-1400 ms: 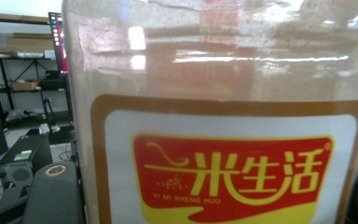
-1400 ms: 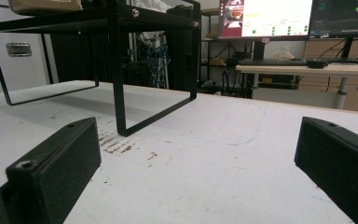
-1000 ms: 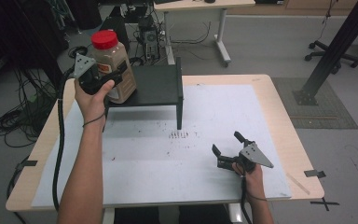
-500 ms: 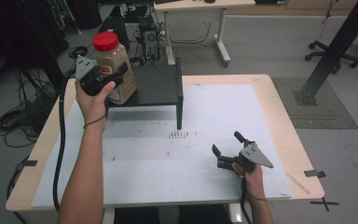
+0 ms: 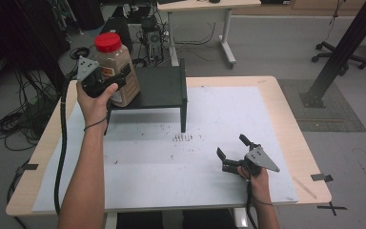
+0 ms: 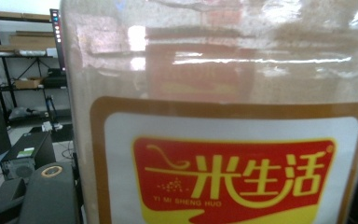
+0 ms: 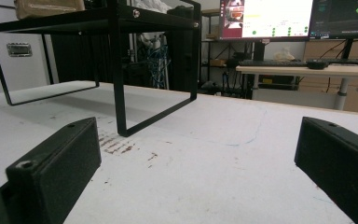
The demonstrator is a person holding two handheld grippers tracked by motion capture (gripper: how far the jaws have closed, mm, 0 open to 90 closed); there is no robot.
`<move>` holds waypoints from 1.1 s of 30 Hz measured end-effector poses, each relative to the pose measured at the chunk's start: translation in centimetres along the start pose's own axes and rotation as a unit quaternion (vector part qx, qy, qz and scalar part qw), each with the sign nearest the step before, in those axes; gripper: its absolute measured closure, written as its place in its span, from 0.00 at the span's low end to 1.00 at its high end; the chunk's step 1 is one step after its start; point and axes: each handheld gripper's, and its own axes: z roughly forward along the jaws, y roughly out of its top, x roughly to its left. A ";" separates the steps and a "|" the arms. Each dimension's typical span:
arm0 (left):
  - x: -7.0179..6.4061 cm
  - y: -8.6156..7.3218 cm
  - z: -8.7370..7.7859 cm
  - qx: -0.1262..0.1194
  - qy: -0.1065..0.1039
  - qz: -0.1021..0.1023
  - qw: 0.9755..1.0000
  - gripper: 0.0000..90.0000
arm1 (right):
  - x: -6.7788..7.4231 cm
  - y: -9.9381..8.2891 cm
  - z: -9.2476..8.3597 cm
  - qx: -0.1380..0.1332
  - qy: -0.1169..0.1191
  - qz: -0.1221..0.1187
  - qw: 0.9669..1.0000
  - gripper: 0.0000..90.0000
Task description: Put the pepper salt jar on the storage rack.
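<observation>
Jar [image 5: 116, 67] on black rack [image 5: 159, 88]; monitors [image 7: 265, 18] behind.

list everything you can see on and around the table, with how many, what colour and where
jar: one, clear with red lid and tan contents, on the shelf's left end
shelf: one, black metal, back left of the table
table: one, wood rim with a white top, centre
stains: several, reddish brown, on the white top in front of the shelf
desk: one, pale, behind the table
chair base: one, black, on the floor at far right
left gripper: one, black, against the jar; jaws have just been opening a little, jar between them
right gripper: one, black, open, resting near the table's front right
</observation>
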 end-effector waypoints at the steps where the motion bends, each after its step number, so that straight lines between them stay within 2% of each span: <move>1: 0.0 0.0 0.0 0.000 0.000 -0.001 1.000 0.26 | 0.0 0.0 0.0 0.000 0.000 0.000 1.000 0.00; 9: 0.0 0.0 0.0 -0.004 -0.001 -0.002 1.000 0.25 | 0.0 0.0 0.0 0.000 0.000 0.000 1.000 0.00; 33: 0.2 0.0 0.2 -0.001 -0.003 -0.019 1.000 0.09 | 0.0 0.0 0.0 0.000 0.000 0.000 1.000 0.00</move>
